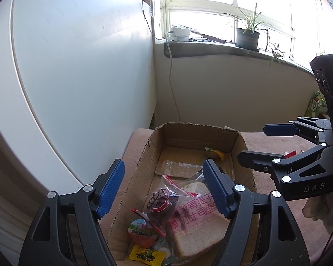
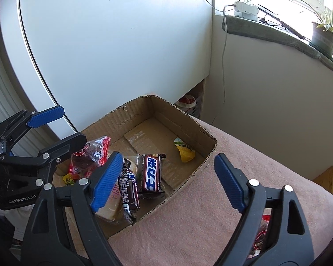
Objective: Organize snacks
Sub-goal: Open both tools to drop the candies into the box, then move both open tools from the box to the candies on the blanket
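Note:
An open cardboard box [image 1: 139, 166] [image 2: 188, 122] holds several snacks. Near its front lie a bagged bread slice [image 1: 197, 230], a dark red-trimmed packet [image 1: 162, 201] [image 2: 91, 153], a round jelly cup [image 1: 142, 232] and a yellow candy [image 1: 146, 252]. A brown chocolate bar [image 2: 152, 173] lies beside a second dark bar [image 2: 127, 190]. A yellow jelly cup [image 1: 215, 154] [image 2: 184, 150] sits alone toward the back. My left gripper [image 1: 163, 164] [image 2: 71, 124] hangs open above the box's front left, holding nothing. My right gripper [image 2: 168, 156] [image 1: 257, 144] is open and empty over the box's right wall.
The box rests on a pink cloth-covered surface [image 2: 211, 210], tight against a white cabinet [image 1: 77, 66]. Loose red wrappers [image 2: 262, 237] [image 1: 289, 154] and a green packet [image 1: 317, 104] lie to the right. A windowsill carries a potted plant [image 1: 247, 36].

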A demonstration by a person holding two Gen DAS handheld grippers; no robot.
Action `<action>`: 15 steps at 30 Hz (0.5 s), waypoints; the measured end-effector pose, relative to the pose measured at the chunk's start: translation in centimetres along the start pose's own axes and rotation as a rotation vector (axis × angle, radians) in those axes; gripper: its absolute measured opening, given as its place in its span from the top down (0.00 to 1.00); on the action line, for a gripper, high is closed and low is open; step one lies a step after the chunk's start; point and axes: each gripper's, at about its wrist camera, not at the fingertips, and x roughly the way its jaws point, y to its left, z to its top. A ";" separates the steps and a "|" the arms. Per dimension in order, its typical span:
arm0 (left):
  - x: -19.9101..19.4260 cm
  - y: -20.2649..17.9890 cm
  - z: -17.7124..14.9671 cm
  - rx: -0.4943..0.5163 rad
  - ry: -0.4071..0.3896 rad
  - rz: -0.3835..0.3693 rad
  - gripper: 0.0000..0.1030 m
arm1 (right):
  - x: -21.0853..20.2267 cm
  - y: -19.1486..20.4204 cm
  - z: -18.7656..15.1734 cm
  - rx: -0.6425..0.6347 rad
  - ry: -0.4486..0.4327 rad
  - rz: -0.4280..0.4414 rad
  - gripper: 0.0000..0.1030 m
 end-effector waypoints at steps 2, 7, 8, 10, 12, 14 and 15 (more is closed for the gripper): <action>-0.1 -0.1 0.0 0.001 -0.003 0.004 0.23 | -0.3 0.0 -0.1 0.000 -0.005 -0.002 0.12; -0.6 -0.5 0.1 0.001 -0.005 0.011 0.22 | -1.2 -0.1 -0.4 -0.005 -0.011 -0.014 0.12; -0.8 -0.6 0.1 0.003 -0.007 0.012 0.22 | -1.4 -0.2 -0.5 -0.005 -0.011 -0.015 0.12; -1.0 -0.8 0.1 0.007 -0.011 0.015 0.22 | -1.8 -0.3 -0.6 -0.002 -0.015 -0.017 0.12; -1.2 -1.0 0.1 0.008 -0.012 0.019 0.21 | -2.3 -0.4 -0.9 0.002 -0.020 -0.016 0.12; -1.5 -1.2 0.1 0.006 -0.011 0.016 0.21 | -2.8 -0.5 -1.1 0.004 -0.024 -0.019 0.12; -1.6 -1.3 0.1 0.007 -0.012 0.015 0.21 | -3.1 -0.5 -1.2 0.003 -0.026 -0.023 0.12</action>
